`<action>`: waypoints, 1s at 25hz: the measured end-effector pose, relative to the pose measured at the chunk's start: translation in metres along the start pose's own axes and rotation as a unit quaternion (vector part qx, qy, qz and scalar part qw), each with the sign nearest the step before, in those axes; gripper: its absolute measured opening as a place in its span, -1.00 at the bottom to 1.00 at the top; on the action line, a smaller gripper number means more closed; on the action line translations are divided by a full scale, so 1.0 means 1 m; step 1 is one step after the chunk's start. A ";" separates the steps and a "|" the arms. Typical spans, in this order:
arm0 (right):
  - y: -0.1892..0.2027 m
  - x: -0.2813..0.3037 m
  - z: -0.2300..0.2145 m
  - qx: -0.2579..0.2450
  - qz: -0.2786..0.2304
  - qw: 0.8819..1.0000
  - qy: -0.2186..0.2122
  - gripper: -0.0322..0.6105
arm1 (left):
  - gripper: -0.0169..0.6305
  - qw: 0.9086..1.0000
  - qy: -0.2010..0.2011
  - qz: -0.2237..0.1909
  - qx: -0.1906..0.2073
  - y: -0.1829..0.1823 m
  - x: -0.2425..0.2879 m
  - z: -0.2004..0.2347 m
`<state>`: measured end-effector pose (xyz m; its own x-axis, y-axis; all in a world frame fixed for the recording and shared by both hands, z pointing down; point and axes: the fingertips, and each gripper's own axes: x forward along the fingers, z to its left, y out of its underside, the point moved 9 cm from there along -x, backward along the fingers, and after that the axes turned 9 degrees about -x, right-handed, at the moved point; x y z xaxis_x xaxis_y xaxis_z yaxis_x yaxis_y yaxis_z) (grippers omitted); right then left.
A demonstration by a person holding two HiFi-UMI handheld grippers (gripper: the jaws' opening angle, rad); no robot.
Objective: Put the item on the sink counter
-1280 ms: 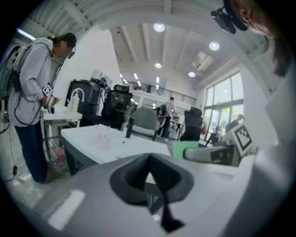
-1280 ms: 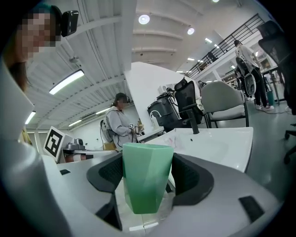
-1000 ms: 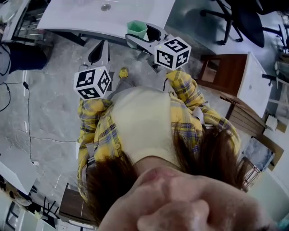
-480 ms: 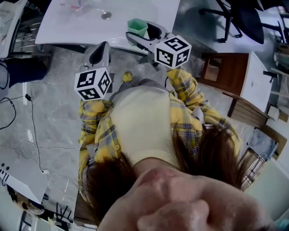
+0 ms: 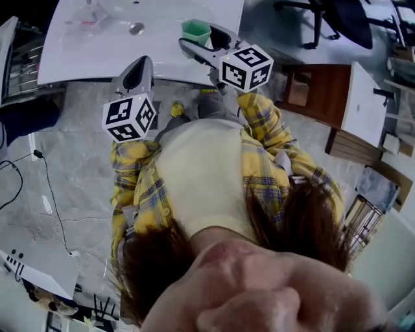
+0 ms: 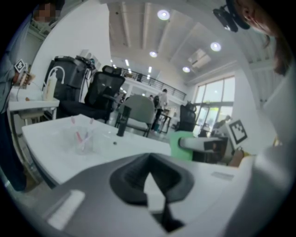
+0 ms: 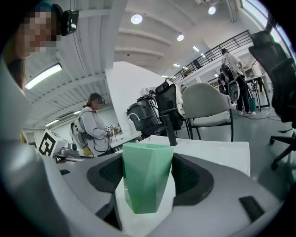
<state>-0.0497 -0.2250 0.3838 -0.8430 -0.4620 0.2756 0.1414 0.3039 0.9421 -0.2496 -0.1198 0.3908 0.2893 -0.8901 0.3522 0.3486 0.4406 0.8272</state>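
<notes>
A faceted green cup (image 7: 147, 183) stands upright between the pads of my right gripper (image 7: 148, 163), which is shut on it. In the head view the green cup (image 5: 196, 30) hangs at the front right part of the white sink counter (image 5: 162, 48), with the right gripper (image 5: 202, 40) behind it. My left gripper (image 5: 141, 63) is to the left at the counter's front edge, jaws together and holding nothing. In the left gripper view the left gripper (image 6: 149, 158) points across the counter (image 6: 51, 139), and the cup (image 6: 181, 144) shows at the right.
A black faucet (image 7: 169, 125) and a drain (image 5: 136, 28) sit on the counter. A clear cup with toothbrushes (image 6: 82, 141) stands at its left. A wooden cabinet (image 5: 324, 104) is to the right, office chairs (image 5: 337, 19) beyond. Cables (image 5: 45, 188) lie on the floor. A person (image 7: 92, 129) stands in the background.
The counter has drawn closer in the head view. Both grippers have moved forward toward it, and the cup has moved from beyond the counter's edge to above it.
</notes>
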 end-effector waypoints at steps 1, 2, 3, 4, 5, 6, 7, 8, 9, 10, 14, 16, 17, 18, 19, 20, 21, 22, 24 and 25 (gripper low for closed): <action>-0.001 0.000 -0.005 -0.001 0.000 1.000 0.000 0.06 | -0.93 1.000 -0.003 -0.002 -0.001 -0.001 0.004 -0.001; -0.002 0.000 -0.011 -0.002 0.000 1.000 -0.001 0.06 | -0.93 1.000 -0.007 -0.004 -0.003 -0.002 0.009 -0.002; -0.003 0.000 -0.017 -0.003 0.001 1.000 -0.003 0.06 | -0.93 1.000 -0.011 -0.006 -0.005 -0.003 0.013 -0.004; -0.004 -0.001 -0.023 -0.005 0.001 1.000 -0.003 0.06 | -0.93 1.000 -0.014 -0.008 -0.007 -0.004 0.018 -0.007; -0.006 -0.003 -0.030 -0.007 0.001 1.000 -0.004 0.06 | -0.93 1.000 -0.017 -0.011 -0.008 -0.005 0.023 -0.010; -0.007 -0.004 -0.038 -0.008 0.000 1.000 -0.003 0.06 | -0.93 1.000 -0.019 -0.014 -0.008 -0.006 0.028 -0.015; -0.008 -0.005 -0.046 -0.007 0.000 1.000 -0.003 0.06 | -0.93 1.000 -0.021 -0.018 -0.009 -0.006 0.032 -0.019; -0.008 -0.006 -0.054 -0.006 0.000 1.000 -0.004 0.06 | -0.93 0.999 -0.024 -0.022 -0.010 -0.007 0.036 -0.022; -0.008 -0.007 -0.061 -0.005 0.000 1.000 -0.004 0.06 | -0.93 0.999 -0.027 -0.025 -0.012 -0.007 0.040 -0.026; -0.008 -0.007 -0.069 -0.004 0.001 1.000 -0.004 0.06 | -0.93 0.999 -0.030 -0.027 -0.014 -0.007 0.043 -0.028; -0.006 -0.005 -0.092 0.000 0.002 1.000 -0.005 0.06 | -0.93 0.998 -0.044 -0.027 -0.019 -0.006 0.054 -0.034; -0.005 -0.004 -0.102 -0.002 0.004 1.000 -0.006 0.06 | -0.93 0.998 -0.050 -0.028 -0.019 -0.005 0.060 -0.037; -0.004 -0.005 -0.107 -0.004 0.006 1.000 -0.006 0.06 | -0.93 0.998 -0.053 -0.029 -0.019 -0.005 0.063 -0.040; -0.002 -0.005 -0.112 -0.005 0.008 1.000 -0.007 0.06 | -0.93 0.998 -0.056 -0.029 -0.019 -0.005 0.067 -0.042; -0.001 -0.006 -0.117 -0.005 0.010 1.000 -0.008 0.06 | -0.93 0.998 -0.059 -0.030 -0.018 -0.005 0.070 -0.044; 0.001 -0.006 -0.122 -0.004 0.011 1.000 -0.008 0.06 | -0.93 0.998 -0.061 -0.029 -0.018 -0.004 0.073 -0.046; 0.002 -0.006 -0.127 -0.003 0.012 1.000 -0.007 0.06 | -0.93 0.997 -0.064 -0.028 -0.019 -0.004 0.076 -0.047; 0.004 -0.005 -0.132 -0.002 0.013 1.000 -0.007 0.06 | -0.93 0.997 -0.066 -0.027 -0.020 -0.003 0.078 -0.047; 0.007 -0.003 -0.140 0.000 0.015 1.000 -0.005 0.06 | -0.93 0.997 -0.072 -0.025 -0.023 -0.001 0.082 -0.048; 0.008 -0.002 -0.144 -0.001 0.016 1.000 -0.003 0.06 | -0.93 0.997 -0.075 -0.024 -0.024 -0.001 0.085 -0.048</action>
<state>0.0277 -0.3414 0.4177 -0.8418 -0.4465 0.3033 0.1682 0.3171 0.9334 -0.1830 -0.1900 0.3991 0.1361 -0.9157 0.3781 0.4021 0.3999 0.8236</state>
